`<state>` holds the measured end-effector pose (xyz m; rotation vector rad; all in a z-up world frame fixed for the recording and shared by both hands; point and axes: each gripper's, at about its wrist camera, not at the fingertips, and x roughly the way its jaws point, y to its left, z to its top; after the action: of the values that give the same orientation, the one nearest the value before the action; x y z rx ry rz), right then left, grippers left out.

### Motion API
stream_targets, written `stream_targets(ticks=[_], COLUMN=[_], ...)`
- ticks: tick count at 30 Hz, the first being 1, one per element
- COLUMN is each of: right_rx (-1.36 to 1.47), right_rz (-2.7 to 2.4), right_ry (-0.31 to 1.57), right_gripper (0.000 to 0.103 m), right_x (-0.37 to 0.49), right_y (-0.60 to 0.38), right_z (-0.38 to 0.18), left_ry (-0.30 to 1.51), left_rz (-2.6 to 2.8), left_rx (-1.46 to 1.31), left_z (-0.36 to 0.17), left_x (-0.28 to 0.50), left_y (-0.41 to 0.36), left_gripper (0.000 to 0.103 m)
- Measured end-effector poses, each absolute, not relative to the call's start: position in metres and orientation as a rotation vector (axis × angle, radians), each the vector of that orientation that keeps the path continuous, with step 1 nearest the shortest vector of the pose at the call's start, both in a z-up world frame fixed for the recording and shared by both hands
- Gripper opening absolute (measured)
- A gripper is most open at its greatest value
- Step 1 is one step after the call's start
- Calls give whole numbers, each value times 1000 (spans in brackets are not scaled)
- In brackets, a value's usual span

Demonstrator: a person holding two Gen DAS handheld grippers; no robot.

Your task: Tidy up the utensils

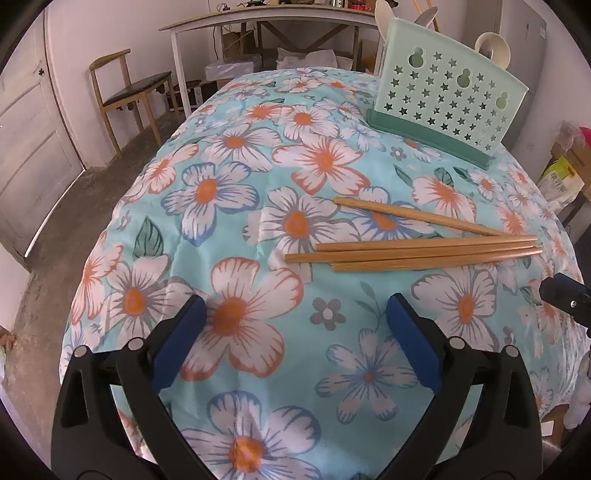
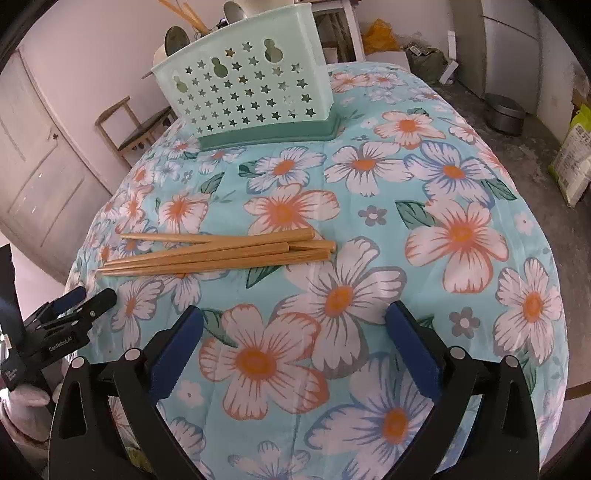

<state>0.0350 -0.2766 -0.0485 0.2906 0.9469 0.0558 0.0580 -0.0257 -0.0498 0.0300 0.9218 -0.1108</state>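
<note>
Several wooden chopsticks (image 1: 413,251) lie loose on the floral tablecloth, ahead and to the right of my left gripper (image 1: 295,306), which is open and empty above the cloth. In the right wrist view the chopsticks (image 2: 218,253) lie ahead and to the left of my right gripper (image 2: 295,314), also open and empty. A mint green utensil holder (image 1: 448,98) with star-shaped holes stands upright at the table's far side, with spoons (image 1: 493,48) standing in it; it also shows in the right wrist view (image 2: 247,85).
The left gripper (image 2: 74,306) appears at the left edge of the right wrist view. A wooden chair (image 1: 125,92) and a white desk (image 1: 266,18) stand beyond the table (image 1: 166,221). Bags (image 2: 572,155) and a metal pot (image 2: 504,112) sit on the floor at right.
</note>
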Motion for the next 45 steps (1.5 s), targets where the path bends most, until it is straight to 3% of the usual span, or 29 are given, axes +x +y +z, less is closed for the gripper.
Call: stream_targets(ticks=[17,45], right_rx=[410,343], right_rz=[60,74], right_ry=[793,743], right_gripper=[97,97], right_x=[15,7], right_y=[-289,-282], right_z=[-54,-58], left_ry=[901,805], left_rz=[-68,19], left_rx=[48,141], left_z=[-52,-51], left_x=[56,36], left_y=[-30,-44], left_gripper=[95,96])
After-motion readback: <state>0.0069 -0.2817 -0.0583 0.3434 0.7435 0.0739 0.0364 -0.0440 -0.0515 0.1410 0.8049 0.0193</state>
